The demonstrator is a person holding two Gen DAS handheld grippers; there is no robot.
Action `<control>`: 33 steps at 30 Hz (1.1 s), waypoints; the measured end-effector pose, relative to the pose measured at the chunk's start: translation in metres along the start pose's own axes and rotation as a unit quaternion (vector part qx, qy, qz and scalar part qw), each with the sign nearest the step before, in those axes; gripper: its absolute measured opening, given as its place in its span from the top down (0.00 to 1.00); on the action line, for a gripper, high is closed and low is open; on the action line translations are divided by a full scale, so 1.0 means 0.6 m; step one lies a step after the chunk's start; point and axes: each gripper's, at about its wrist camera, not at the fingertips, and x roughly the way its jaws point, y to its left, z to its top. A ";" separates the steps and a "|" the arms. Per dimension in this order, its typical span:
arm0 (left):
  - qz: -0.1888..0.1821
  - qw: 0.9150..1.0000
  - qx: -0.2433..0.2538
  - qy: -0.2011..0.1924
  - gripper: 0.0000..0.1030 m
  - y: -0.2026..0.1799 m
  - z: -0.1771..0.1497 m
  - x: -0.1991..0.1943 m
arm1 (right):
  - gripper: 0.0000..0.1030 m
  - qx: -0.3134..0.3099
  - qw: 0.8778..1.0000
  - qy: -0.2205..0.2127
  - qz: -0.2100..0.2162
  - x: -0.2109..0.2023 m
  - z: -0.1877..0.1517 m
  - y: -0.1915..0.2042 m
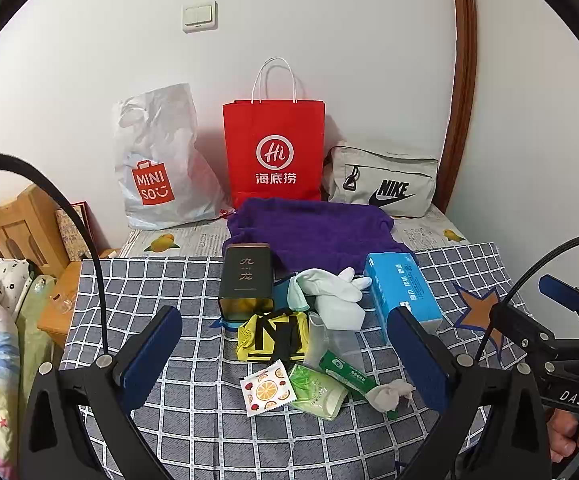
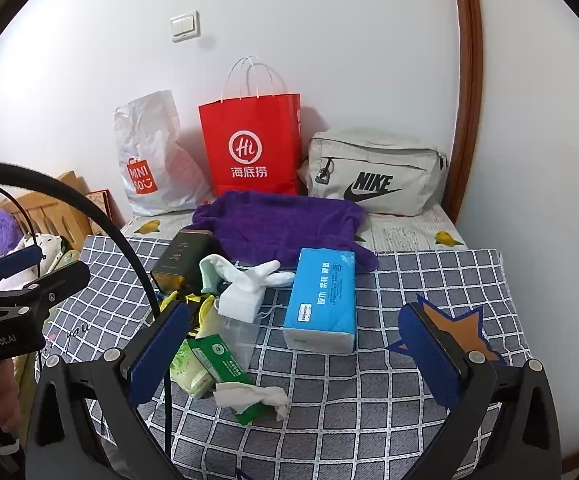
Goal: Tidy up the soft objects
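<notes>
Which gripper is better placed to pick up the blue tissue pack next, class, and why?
Right. In the right wrist view the blue tissue pack lies straight ahead between the open right gripper fingers, unobstructed. The left gripper, also open, faces the yellow pouch and packets; the pack sits off behind its right finger.

bright, sharp, soft shadows (fisheye-warped edges)

Left gripper (image 1: 285, 354): black frame, blue pads, silver screws, black cable.
</notes>
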 end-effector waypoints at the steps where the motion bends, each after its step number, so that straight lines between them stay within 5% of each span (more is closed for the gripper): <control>1: 0.000 1.000 0.000 -0.001 0.00 0.000 -0.001 0.000 | 0.00 0.000 1.000 0.000 0.000 0.000 0.000 0.000; 33: 0.005 1.000 0.005 0.001 0.00 -0.001 0.002 -0.004 | 0.00 -0.003 1.000 -0.003 0.002 -0.003 0.000 0.007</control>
